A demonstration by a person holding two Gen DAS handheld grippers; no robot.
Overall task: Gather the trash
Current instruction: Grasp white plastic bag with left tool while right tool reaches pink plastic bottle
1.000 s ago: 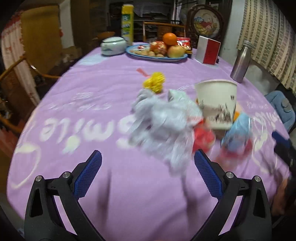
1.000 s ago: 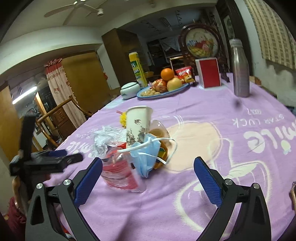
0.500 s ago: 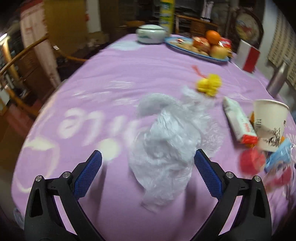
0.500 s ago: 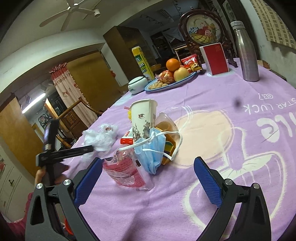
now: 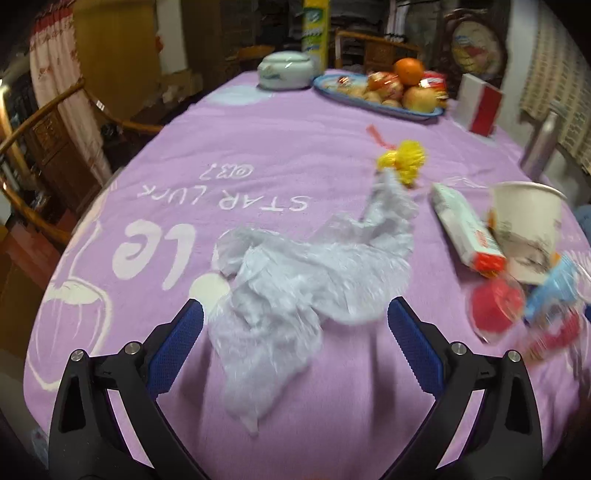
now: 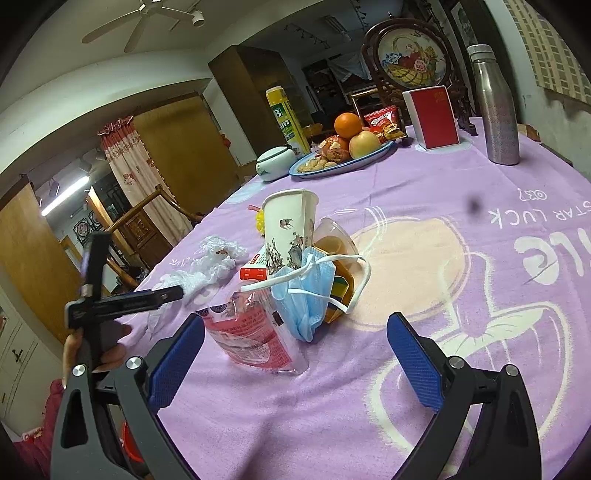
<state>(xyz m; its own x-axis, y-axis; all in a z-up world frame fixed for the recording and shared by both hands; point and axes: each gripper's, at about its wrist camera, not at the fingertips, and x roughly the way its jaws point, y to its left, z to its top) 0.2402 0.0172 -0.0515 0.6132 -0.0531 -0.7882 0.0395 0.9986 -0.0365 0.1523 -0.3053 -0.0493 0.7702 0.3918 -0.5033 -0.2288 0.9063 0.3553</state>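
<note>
A crumpled clear plastic bag lies on the purple tablecloth between the open jaws of my left gripper; it also shows in the right wrist view. A trash pile sits to its right: a paper cup, a white and red box, a red packet and a blue face mask. In the right wrist view the cup, the mask and the red packet lie ahead of my open, empty right gripper. The left gripper shows there at left.
A yellow tassel lies beyond the bag. At the far end stand a fruit plate, a white lidded bowl, a red and white box, a steel bottle and a yellow carton. Wooden chairs stand left of the table.
The left gripper's view has swung left and drawn closer to the plastic bag, which now lies spread between its jaws. The right gripper has moved slightly nearer the trash pile.
</note>
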